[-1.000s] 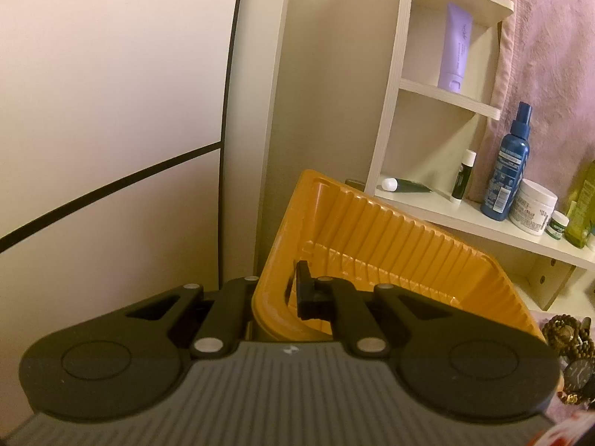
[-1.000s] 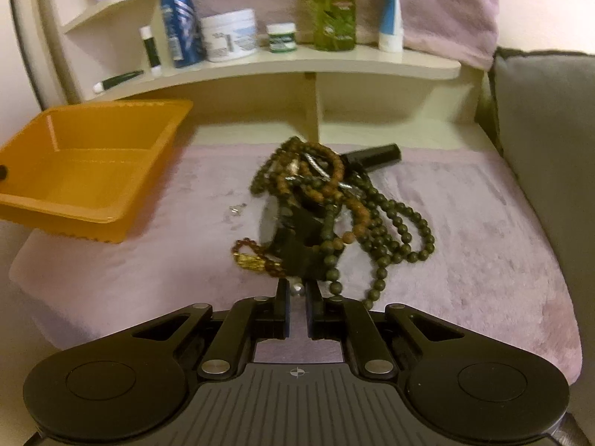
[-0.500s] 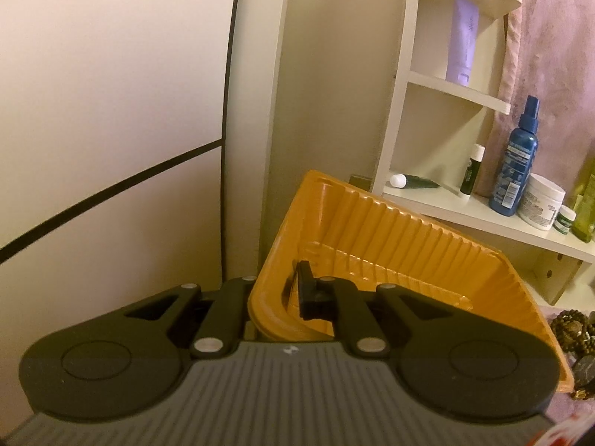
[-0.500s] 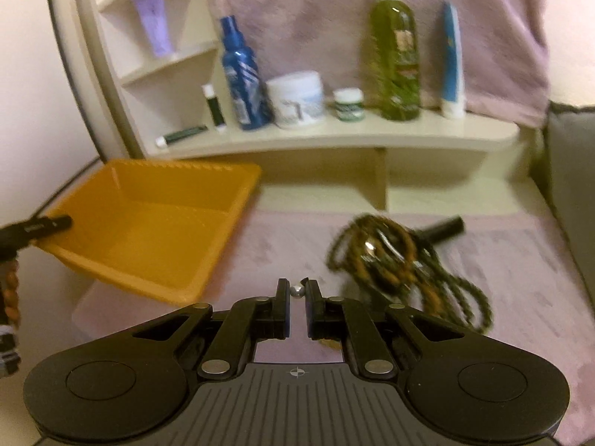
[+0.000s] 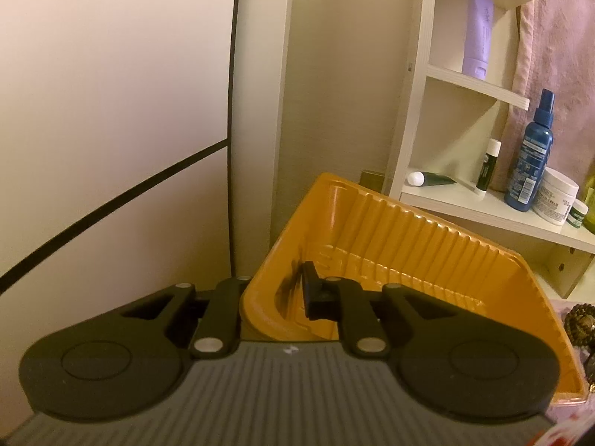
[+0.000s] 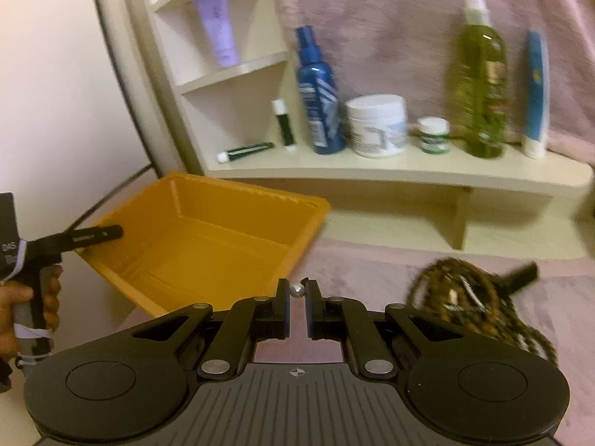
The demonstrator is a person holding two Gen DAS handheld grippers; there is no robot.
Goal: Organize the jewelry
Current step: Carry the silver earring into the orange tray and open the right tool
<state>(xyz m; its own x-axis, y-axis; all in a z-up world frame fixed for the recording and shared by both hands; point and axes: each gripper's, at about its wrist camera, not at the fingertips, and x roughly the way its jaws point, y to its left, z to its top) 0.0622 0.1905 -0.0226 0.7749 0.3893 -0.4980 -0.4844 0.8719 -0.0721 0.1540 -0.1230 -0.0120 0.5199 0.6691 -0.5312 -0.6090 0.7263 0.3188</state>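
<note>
My right gripper (image 6: 296,291) is shut on a small silver bead (image 6: 297,290), pinched between its tips just off the near right corner of the orange tray (image 6: 208,245). A tangle of brown and dark bead necklaces (image 6: 465,297) lies on the pink cloth to its right. My left gripper (image 5: 275,280) grips the tilted orange tray (image 5: 409,256) by its near wall. One finger (image 5: 308,290) is inside the tray and the other is hidden behind the wall. Its jaws are opening, with the wall still between them. In the right wrist view the left gripper (image 6: 96,236) is at the tray's left rim.
A cream shelf unit (image 6: 372,171) stands behind the tray with a blue spray bottle (image 6: 316,89), a white jar (image 6: 375,126), a green bottle (image 6: 479,85) and tubes. A pink towel (image 6: 390,18) hangs behind it. A person's hand (image 6: 26,297) grips the left tool's handle.
My right gripper rose from the necklace pile and swung left toward the tray, carrying the silver bead. The left gripper stayed on the tray wall, and the tray shifted slightly.
</note>
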